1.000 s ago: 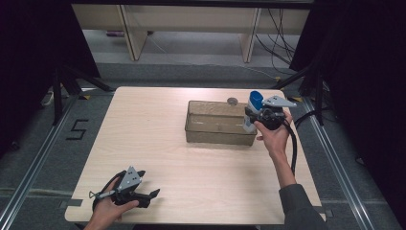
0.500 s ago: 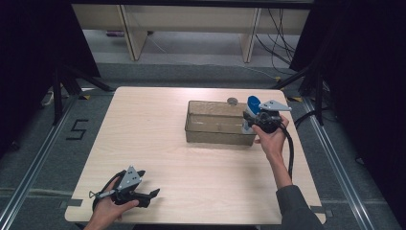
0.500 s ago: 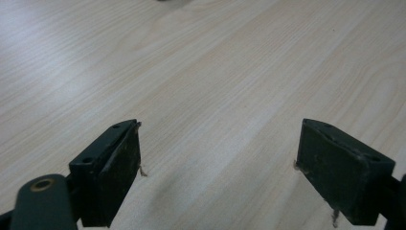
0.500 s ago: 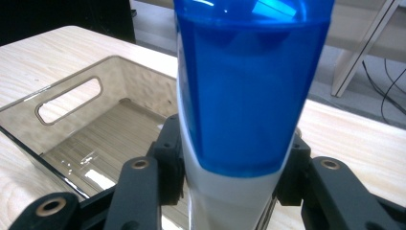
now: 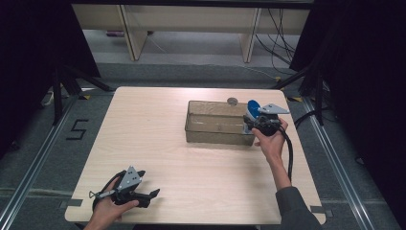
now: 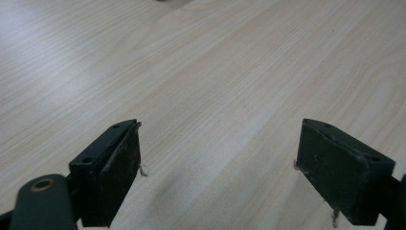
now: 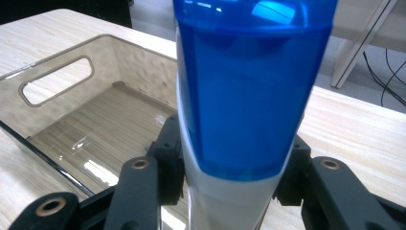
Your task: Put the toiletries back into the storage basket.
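High view: right tool (image 5: 251,122) clamps blue bottle (image 5: 252,109) beside clear bin (image 5: 216,135); left tool (image 5: 152,193) wide open, empty.

Small round item (image 5: 232,101) behind the clear bin (image 5: 215,129): too small for us to identify. Blue bottle (image 7: 244,91): top cropped.

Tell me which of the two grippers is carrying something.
The right gripper, at the clear bin's right end: its fingers are clamped on a blue-and-white tube. The left gripper rests open near the table's front edge.
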`<state>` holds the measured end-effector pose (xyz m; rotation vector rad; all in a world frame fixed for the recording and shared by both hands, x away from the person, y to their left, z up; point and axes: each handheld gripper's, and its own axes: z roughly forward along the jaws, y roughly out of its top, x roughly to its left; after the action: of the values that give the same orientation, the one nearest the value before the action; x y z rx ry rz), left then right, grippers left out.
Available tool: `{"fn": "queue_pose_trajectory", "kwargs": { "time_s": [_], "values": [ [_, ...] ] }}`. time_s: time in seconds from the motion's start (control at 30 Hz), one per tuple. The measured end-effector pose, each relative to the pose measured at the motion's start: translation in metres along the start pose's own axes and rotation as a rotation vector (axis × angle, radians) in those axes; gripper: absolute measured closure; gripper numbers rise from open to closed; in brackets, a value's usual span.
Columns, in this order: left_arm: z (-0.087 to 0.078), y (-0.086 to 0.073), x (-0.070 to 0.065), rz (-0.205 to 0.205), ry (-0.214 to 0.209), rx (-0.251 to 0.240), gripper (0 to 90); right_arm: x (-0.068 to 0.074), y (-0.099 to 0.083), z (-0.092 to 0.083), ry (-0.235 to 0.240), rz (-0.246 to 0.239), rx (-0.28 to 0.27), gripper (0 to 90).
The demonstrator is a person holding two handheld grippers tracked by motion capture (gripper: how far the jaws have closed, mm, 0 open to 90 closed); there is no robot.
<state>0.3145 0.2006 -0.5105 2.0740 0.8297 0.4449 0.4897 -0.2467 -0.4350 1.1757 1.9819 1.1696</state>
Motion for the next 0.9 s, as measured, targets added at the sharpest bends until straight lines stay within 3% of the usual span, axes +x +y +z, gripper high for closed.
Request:
{"fn": "queue_pose_trajectory", "kwargs": {
  "time_s": [0.03, 0.1, 0.17, 0.23, 0.27, 0.3, 0.33, 0.37, 0.47, 0.5, 0.53, 0.6, 0.67, 0.77, 0.83, 0.87, 0.9],
  "values": [
    [0.000, 0.000, 0.000, 0.003, 0.000, 0.000, 14.9, -0.003, -0.001, 0.000, 0.003, -0.039, 0.003, 56.4],
    [-0.001, 0.000, 0.001, 0.022, 0.001, 0.015, 14.9, -0.002, -0.003, 0.001, 0.000, -0.025, 0.012, 56.4],
    [0.000, 0.000, 0.000, 0.001, 0.001, -0.001, 14.9, 0.000, -0.006, 0.002, -0.008, 0.001, 0.017, 56.4],
    [0.000, 0.000, 0.000, 0.007, -0.005, 0.002, 14.9, -0.001, -0.006, 0.003, -0.006, -0.010, 0.018, 56.4],
    [-0.001, 0.000, 0.003, 0.036, -0.002, 0.028, 14.9, -0.002, -0.007, 0.004, -0.002, -0.020, 0.019, 56.4],
    [-0.001, 0.000, 0.003, 0.032, 0.001, 0.024, 14.9, -0.002, -0.007, 0.004, -0.002, -0.023, 0.027, 56.4],
    [0.000, 0.000, 0.000, 0.000, 0.000, 0.001, 14.9, -0.003, -0.008, 0.004, -0.006, -0.039, 0.020, 56.4],
    [0.000, 0.000, 0.000, -0.001, 0.000, -0.001, 14.9, 0.000, -0.009, 0.005, -0.008, -0.006, 0.024, 56.4],
    [-0.002, 0.000, 0.002, 0.040, 0.005, 0.030, 14.9, -0.001, -0.013, 0.007, 0.002, -0.009, 0.028, 56.3],
    [-0.001, 0.000, 0.002, 0.032, 0.005, 0.023, 14.9, 0.000, -0.014, 0.006, 0.003, 0.011, 0.030, 56.3],
    [0.000, 0.000, 0.000, 0.002, -0.002, -0.001, 14.9, -0.001, -0.015, 0.007, -0.004, -0.002, 0.009, 56.3],
    [0.000, 0.000, 0.002, 0.035, 0.009, 0.018, 14.9, 0.000, -0.015, 0.006, 0.004, 0.026, 0.015, 56.2],
    [-0.001, 0.000, 0.002, 0.036, 0.004, 0.023, 14.9, -0.001, -0.015, 0.005, 0.007, 0.031, 0.030, 56.2],
    [0.000, 0.000, 0.000, 0.006, -0.006, -0.001, 14.9, -0.003, -0.016, 0.006, 0.008, 0.021, 0.017, 56.0],
    [-0.001, 0.000, 0.002, 0.037, 0.008, 0.026, 14.9, -0.004, -0.016, 0.007, 0.000, -0.002, 0.010, 56.0],
    [-0.001, 0.000, 0.002, 0.032, 0.007, 0.023, 14.9, -0.004, -0.016, 0.007, 0.000, -0.004, 0.011, 55.9],
    [0.000, 0.000, 0.000, 0.001, 0.000, -0.003, 14.9, -0.004, -0.016, 0.006, 0.006, 0.013, 0.016, 55.8]
  ]
}}
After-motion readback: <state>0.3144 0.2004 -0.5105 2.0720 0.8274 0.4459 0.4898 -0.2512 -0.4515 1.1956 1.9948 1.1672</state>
